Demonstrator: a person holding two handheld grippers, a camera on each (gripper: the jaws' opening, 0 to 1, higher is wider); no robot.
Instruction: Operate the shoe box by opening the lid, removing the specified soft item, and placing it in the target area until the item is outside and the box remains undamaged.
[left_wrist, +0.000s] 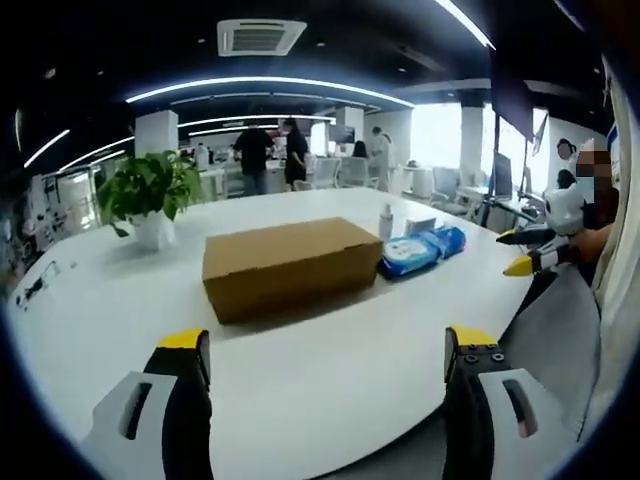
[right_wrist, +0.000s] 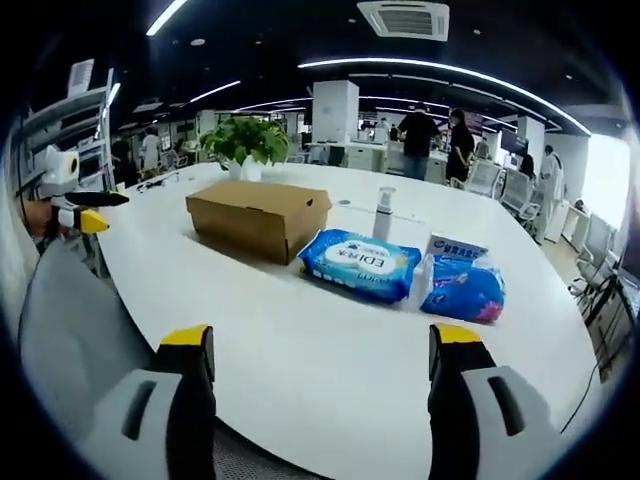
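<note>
Left gripper view shows the left gripper (left_wrist: 327, 365) with its two jaws wide apart and nothing between them. It hangs over the near edge of the white tabletop (left_wrist: 330, 390), well apart from the shoe box (left_wrist: 290, 265). The shoe box is brown cardboard with its lid shut, and it sits near the middle of the tabletop. Off to the far right, the right gripper (left_wrist: 522, 252) pokes in beside the tabletop edge.

Right gripper view shows that gripper's own jaws, also wide apart and empty, over the near edge. Past them lie a blue wipes pack (right_wrist: 360, 264) and a second blue pack (right_wrist: 463, 288), side by side. A small white bottle (right_wrist: 383, 214) stands behind them. The shoe box sits further back to the left, and a potted plant (right_wrist: 245, 145) stands near the far edge behind it.

The box looks light and a bit stiff, but thin cardboard can bend or tear. I think the best place to take hold is the front edge of the lid, lifting slowly. The soft thing inside is hidden, so I cannot tell what it is. It would likely squash easily, so a gentle pinch should do.
</note>
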